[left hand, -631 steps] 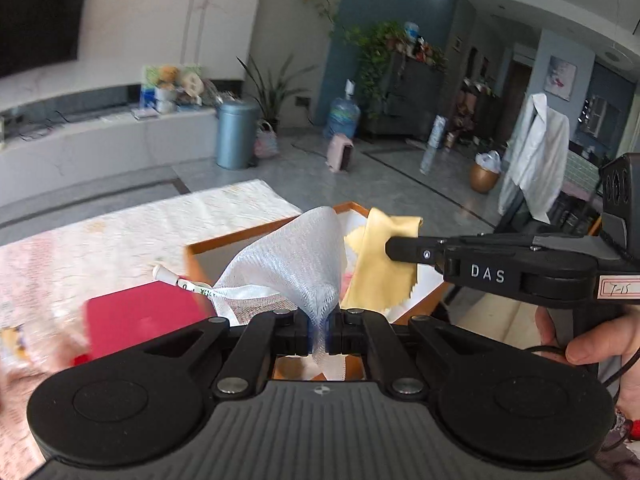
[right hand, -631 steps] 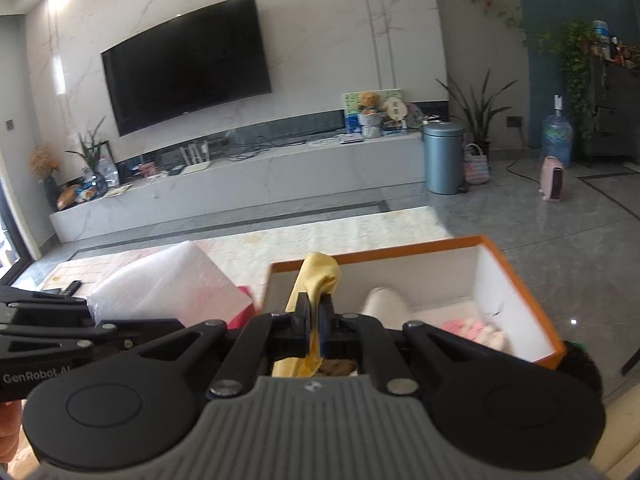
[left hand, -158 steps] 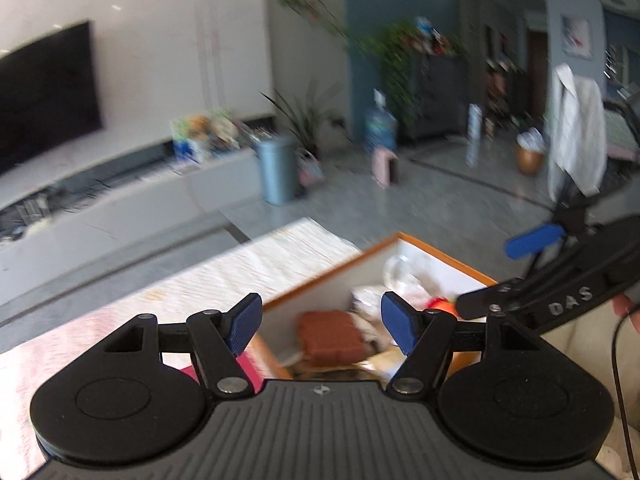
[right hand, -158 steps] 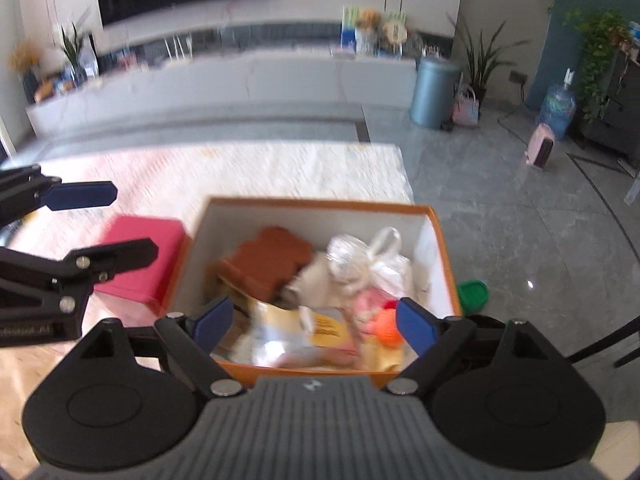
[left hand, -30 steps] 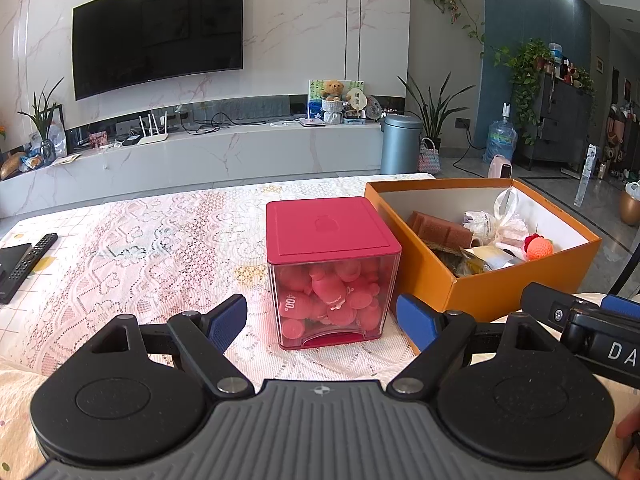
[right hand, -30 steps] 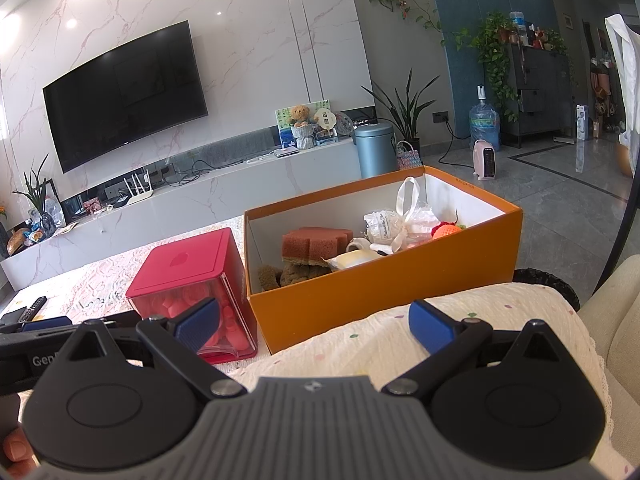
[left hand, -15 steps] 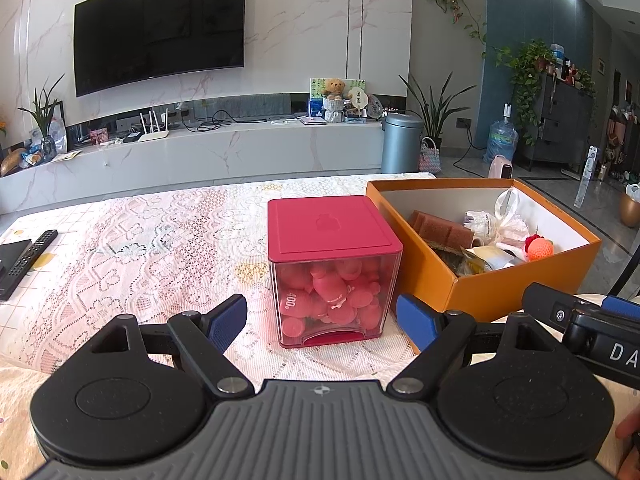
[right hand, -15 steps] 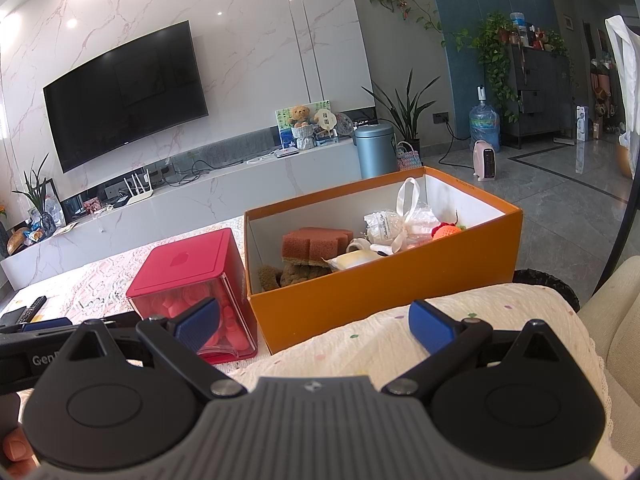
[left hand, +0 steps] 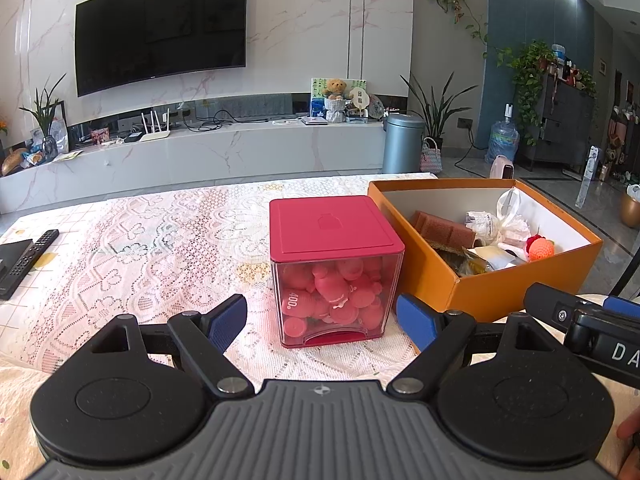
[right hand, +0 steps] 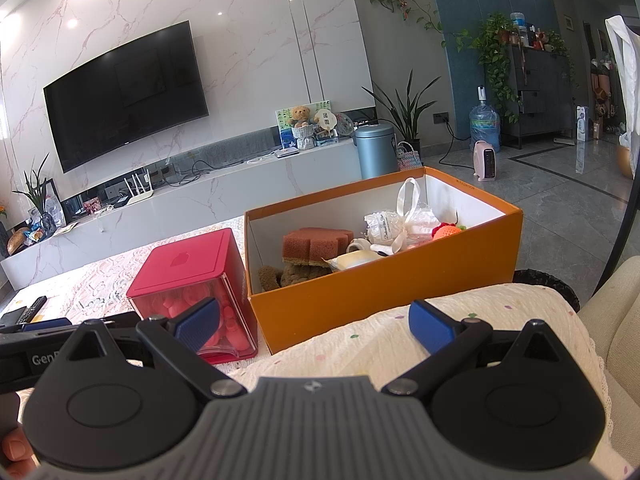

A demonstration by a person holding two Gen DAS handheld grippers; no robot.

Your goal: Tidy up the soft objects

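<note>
Both the left gripper (left hand: 320, 322) and right gripper (right hand: 314, 322) are hanging wide open and empty, with the orange box (right hand: 384, 286) sitting dead ahead of the right jaws, so that hand's nearer.

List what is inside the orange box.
In the orange box: a brown sponge, a brown plush, a white tied bag and an orange knitted ball. Anything beneath them is hidden.
</note>
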